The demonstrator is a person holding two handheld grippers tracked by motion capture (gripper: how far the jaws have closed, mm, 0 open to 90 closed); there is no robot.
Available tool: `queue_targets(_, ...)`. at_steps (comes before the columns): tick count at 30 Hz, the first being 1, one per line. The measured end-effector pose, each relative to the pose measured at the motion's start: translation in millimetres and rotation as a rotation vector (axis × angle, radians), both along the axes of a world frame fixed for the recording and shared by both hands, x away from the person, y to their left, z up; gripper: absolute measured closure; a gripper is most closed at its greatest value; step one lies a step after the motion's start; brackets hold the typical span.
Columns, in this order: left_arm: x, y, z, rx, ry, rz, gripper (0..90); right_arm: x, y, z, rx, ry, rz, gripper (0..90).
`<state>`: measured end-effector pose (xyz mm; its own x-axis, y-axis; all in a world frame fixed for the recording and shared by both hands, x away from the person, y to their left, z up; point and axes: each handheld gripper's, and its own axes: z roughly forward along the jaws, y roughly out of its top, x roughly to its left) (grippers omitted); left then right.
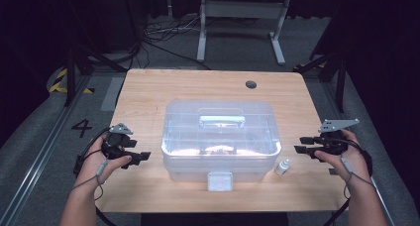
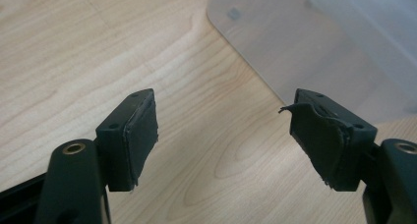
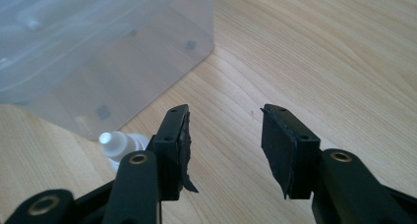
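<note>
Table (image 1: 148, 92) carries my clear lidded box (image 1: 220, 137) at centre; small white bottle (image 1: 282, 167) stands at its near right corner, closest to my right gripper (image 1: 300, 143), jaws open, empty; left gripper (image 1: 144, 156) likewise open

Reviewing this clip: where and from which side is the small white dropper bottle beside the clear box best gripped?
Probably the dropper bottle by its body below the cap, from the open right side with the right gripper, whose jaws stand open nearby. It stands upright close to the clear lidded box, which blocks its left.
</note>
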<state>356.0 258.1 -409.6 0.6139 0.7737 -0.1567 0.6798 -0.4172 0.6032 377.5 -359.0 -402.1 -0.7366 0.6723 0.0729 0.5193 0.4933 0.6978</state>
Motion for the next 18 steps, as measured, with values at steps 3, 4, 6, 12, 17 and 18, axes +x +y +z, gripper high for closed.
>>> queue_targets(3,-0.7,1.5,2.6,-0.014,-0.007,-0.011,27.0,-3.2,-0.7,4.1,0.016,-0.023,0.003,53.0)
queue_targets(4,-1.5,1.6,2.5,-0.003,0.001,-0.017,27.3,-3.9,-0.8,5.5,0.022,-0.011,0.000,53.3)
queue_targets(6,-2.4,1.2,1.7,0.014,0.012,-0.026,27.8,-4.2,-1.0,8.2,0.029,-0.002,-0.009,51.9)
queue_targets(12,-6.8,2.2,4.5,-0.008,-0.005,0.010,31.0,-2.4,1.3,11.8,0.038,0.010,-0.023,50.5)
queue_targets(17,-9.6,2.1,3.5,-0.017,-0.028,0.016,32.0,-2.0,0.6,13.5,0.046,0.003,-0.015,50.7)
queue_targets(18,-10.5,1.9,3.4,-0.023,-0.028,0.005,32.7,-1.8,0.1,13.4,0.048,0.002,-0.015,50.7)
